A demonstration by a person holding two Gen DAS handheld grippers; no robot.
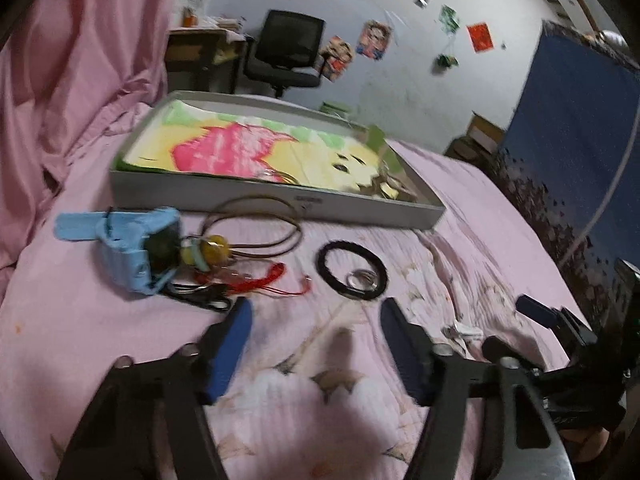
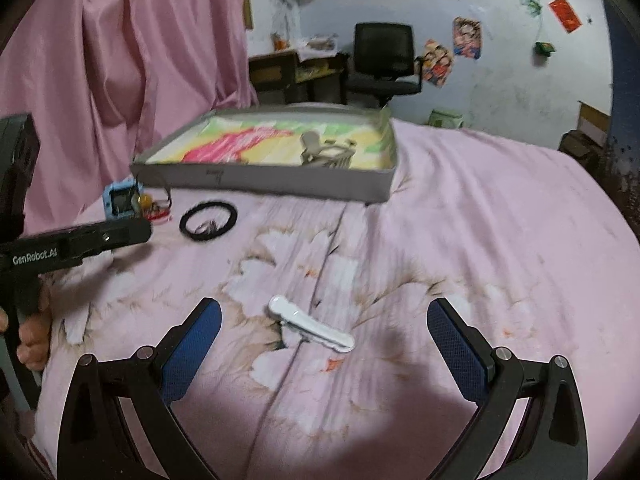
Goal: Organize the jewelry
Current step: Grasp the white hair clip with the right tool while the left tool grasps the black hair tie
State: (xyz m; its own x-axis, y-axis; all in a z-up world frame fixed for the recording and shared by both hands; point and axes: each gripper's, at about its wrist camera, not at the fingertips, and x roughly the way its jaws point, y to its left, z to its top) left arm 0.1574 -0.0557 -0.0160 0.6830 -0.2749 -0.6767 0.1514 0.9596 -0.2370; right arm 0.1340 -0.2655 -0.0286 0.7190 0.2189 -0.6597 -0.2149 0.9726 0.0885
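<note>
A pink curtain hangs in soft folds at the far left, beside a bed covered by a pink quilted bedspread printed with pale flowers. On the left part of the bedspread lies a light blue plastic watch with a dark square face and a ribbed strap. Touching it is a necklace of thin brown cord in loops, strung with round yellow beads, and a red tasselled cord trails from the same heap. Just right of these lies a black hair tie, a fuzzy ring, with a small shiny metal ring inside its circle.

Behind them sits a shallow grey cardboard box, rectangular and low-walled, lined with a bright cartoon picture in pink, yellow and green. In its right end rests a pale beige claw hair clip; the left wrist view shows only a blur there.

The left gripper hovers over the bedspread just short of the hair tie, its blue textured pads spread apart and empty. The right gripper is also wide apart, with a smooth white flat hair clip lying on the cloth between its pads, touching neither. A hand grips the left tool's handle at the right wrist view's left edge.
</note>
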